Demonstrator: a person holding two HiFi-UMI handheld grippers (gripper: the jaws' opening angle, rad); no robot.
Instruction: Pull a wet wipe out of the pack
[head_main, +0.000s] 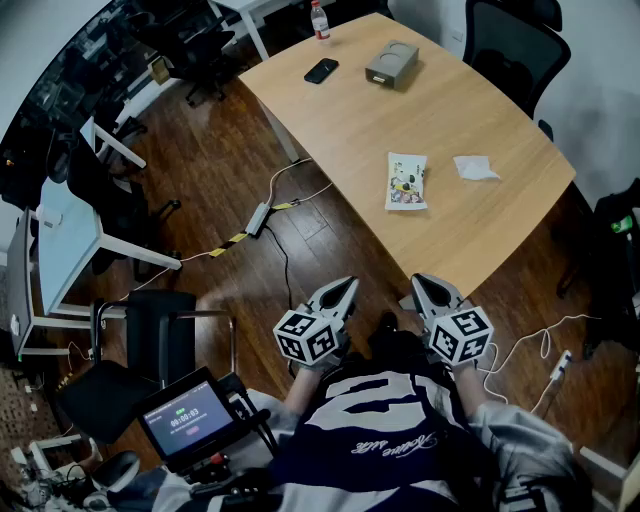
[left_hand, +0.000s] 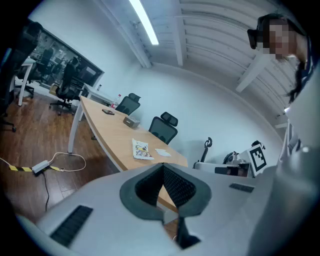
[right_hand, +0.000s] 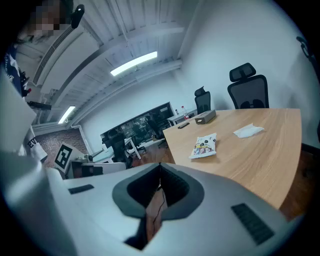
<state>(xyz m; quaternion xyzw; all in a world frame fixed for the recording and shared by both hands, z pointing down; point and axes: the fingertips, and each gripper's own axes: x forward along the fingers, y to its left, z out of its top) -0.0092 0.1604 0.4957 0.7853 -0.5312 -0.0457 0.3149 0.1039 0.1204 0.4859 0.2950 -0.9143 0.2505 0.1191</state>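
Held low and side by side, short of the table (head_main: 470, 235) edge: left tongs (head_main: 348, 285) and right tongs (head_main: 420, 282), each pinched shut at the tips with nothing between. Well ahead, more in line with the right tongs, lying flat: the wet wipe pack (head_main: 406, 181) (printed face up). Just beyond, rightward, a loose white sheet (head_main: 475, 168).

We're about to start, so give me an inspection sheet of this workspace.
Surface: wooden table, mostly bare.
Job's things: wipe pack flat on the table, tissue beside it.
Clutter: phone, box and bottle at the far end.
Grippers: left gripper and right gripper shut, empty, off the table.
Cables: power strip with cord on the floor beside the table; white cable on the floor near the right gripper.
Surroundings: chair behind the table, screen near the person.
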